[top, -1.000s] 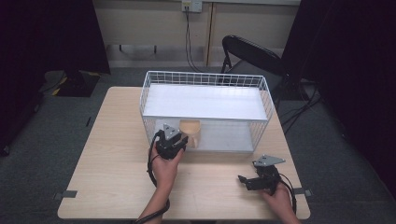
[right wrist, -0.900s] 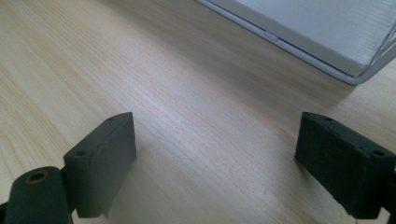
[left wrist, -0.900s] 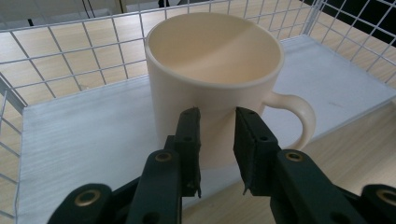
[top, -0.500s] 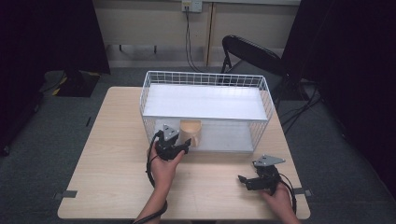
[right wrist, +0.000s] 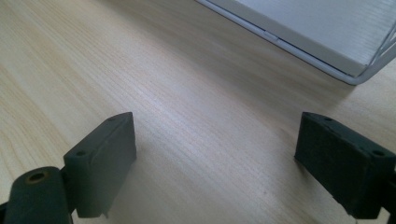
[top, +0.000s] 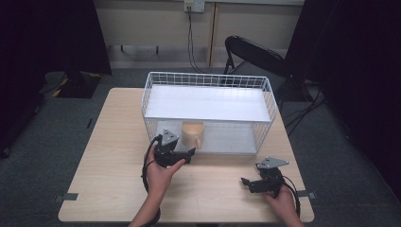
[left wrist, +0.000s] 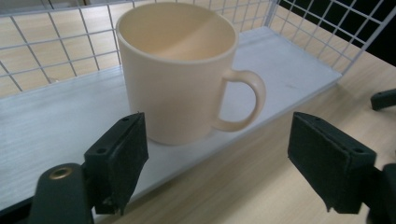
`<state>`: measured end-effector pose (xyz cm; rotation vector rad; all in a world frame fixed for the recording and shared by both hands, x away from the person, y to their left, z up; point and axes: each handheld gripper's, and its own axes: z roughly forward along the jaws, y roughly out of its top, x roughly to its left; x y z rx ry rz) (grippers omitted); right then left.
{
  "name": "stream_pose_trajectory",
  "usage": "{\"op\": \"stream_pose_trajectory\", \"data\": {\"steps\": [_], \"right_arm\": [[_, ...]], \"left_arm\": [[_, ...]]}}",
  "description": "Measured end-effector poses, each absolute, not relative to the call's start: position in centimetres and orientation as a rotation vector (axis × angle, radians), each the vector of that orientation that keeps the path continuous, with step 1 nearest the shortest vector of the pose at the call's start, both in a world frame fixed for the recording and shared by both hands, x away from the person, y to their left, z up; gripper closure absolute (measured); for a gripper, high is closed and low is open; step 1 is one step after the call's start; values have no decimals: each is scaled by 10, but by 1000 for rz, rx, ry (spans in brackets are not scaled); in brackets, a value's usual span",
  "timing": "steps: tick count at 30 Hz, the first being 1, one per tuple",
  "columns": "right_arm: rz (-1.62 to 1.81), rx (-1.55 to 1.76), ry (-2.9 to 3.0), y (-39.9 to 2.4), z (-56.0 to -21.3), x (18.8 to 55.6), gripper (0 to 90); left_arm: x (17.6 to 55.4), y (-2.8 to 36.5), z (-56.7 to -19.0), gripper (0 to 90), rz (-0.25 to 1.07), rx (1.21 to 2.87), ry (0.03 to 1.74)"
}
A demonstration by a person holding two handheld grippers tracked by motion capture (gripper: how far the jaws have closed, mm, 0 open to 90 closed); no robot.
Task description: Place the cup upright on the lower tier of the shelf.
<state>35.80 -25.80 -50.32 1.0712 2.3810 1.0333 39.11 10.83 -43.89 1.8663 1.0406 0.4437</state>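
Left gripper (left wrist: 215,168) wide open, holds nothing, jaws just near of mug (left wrist: 180,70). Mug upright on lower shelf of wire rack (top: 208,99), at near left, handle to right. Looks stiff, smooth, maybe slippery, light; breakable if dropped. Best hold: across body or rim wall. Right gripper (right wrist: 233,163) open, empty, over table (top: 113,142), well apart.

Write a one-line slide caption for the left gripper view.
Open left gripper facing an upright cream mug on the white lower shelf of a wire rack.
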Motion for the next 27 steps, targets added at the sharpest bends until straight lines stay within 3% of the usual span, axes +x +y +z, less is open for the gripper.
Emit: {"op": "stream_pose_trajectory", "data": {"steps": [27], "right_arm": [[1033, 1073, 2381, -258, -503, 358, 118]], "left_arm": [[366, 161, -457, 163, 395, 1903, 1030]]}}
